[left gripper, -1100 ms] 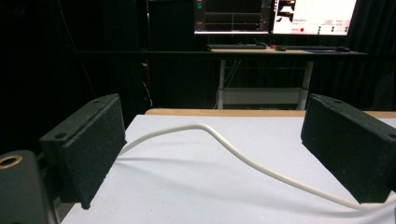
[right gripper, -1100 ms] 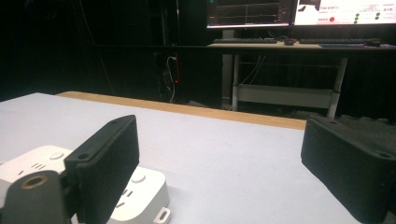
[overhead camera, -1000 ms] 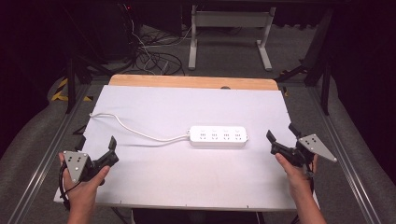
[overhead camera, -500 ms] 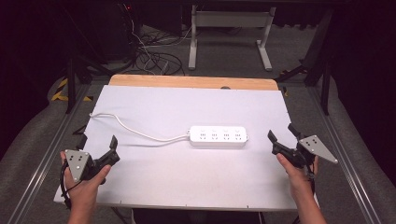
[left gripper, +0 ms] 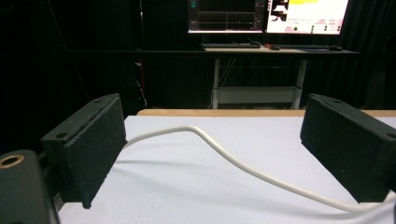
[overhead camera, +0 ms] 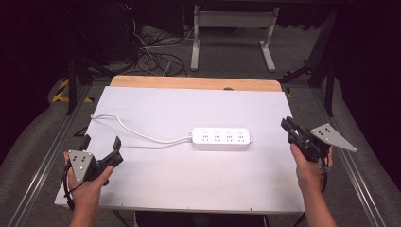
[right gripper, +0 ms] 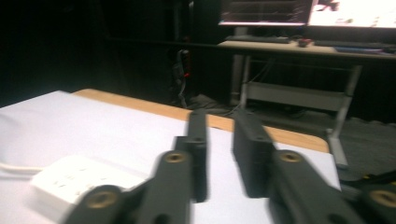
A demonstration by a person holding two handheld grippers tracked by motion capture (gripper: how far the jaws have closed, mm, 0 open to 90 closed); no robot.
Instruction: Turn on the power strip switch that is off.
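White plastic marks the power strip [overhead camera: 221, 138], lying near the centre of the desk [overhead camera: 189, 189] with its cord [overhead camera: 137, 132] trailing toward 9 o'clock. The left hand-held gripper [overhead camera: 101, 151] waits at 8 o'clock with jaws spread wide, and the right hand-held gripper [overhead camera: 291, 130] sits at 3 o'clock with only a narrow gap, so it should likely open before closing on the strip's end. The desk is covered in pale sheet with a wooden edge [overhead camera: 194, 83] at 12 o'clock, in a dark room with monitors [left gripper: 268, 16] beyond.
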